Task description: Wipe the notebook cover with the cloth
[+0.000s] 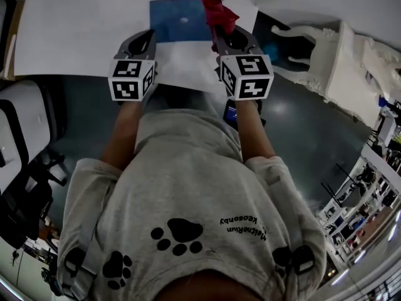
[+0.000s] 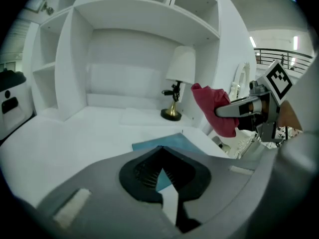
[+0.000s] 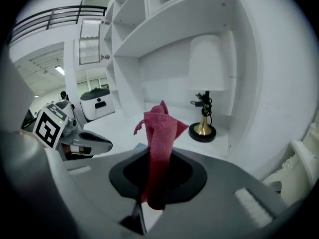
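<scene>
A person in a grey shirt (image 1: 188,187) with black paw prints holds one gripper in each hand over a white table (image 1: 81,30). The right gripper (image 1: 230,37) is closed tight on a red cloth (image 1: 217,11). The cloth sticks up out of the gripper in a bunch. It is held up in the air by the right edge of the notebook (image 1: 178,21). The notebook is blue and lies flat on the table, in front of both grippers.

The left gripper (image 1: 143,37) is closed too, and it has nothing in it. It is near the left side of the notebook, with its tips pointing at the blue cover.

At the back of the table stands a lamp (image 2: 179,73) with a white shade and a gold foot. White shelves (image 2: 144,14) go up behind it
</scene>
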The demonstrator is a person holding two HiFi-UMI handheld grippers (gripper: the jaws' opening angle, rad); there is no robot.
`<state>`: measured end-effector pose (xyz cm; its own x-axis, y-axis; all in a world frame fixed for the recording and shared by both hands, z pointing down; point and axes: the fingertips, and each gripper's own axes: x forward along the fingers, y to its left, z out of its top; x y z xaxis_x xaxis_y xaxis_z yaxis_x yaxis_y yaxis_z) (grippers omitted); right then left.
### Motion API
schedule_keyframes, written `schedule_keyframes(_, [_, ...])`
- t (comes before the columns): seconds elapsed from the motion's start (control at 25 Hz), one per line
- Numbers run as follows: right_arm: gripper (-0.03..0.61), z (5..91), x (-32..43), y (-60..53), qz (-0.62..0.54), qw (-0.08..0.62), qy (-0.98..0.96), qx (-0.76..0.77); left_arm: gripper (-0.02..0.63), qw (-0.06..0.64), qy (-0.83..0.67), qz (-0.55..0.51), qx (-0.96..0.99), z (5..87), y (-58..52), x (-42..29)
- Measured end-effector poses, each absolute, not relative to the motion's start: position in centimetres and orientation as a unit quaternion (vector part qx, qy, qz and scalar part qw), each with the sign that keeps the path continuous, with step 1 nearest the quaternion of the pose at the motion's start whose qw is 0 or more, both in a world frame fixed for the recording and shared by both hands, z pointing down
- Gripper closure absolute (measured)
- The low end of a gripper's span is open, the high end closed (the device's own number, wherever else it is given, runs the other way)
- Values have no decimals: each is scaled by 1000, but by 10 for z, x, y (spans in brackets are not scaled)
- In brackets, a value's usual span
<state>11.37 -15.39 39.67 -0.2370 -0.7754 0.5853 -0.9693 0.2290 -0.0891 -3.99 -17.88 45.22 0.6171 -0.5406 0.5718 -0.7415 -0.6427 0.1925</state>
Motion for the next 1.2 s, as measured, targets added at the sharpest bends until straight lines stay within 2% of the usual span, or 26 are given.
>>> schedule_keyframes(0.4, [534,270,98,-152,70,102,-739,662,612,61,-399,80,912,281,-187,-33])
schedule_keyframes(0.64, [532,216,85,-147,1,61,-742,668,612,-13,-415,35,909,218,-176,-37])
schedule_keyframes(1.2, [534,212,80,-132,-13,52,-773,632,612,-26,-422,12,906,207,-164,-17])
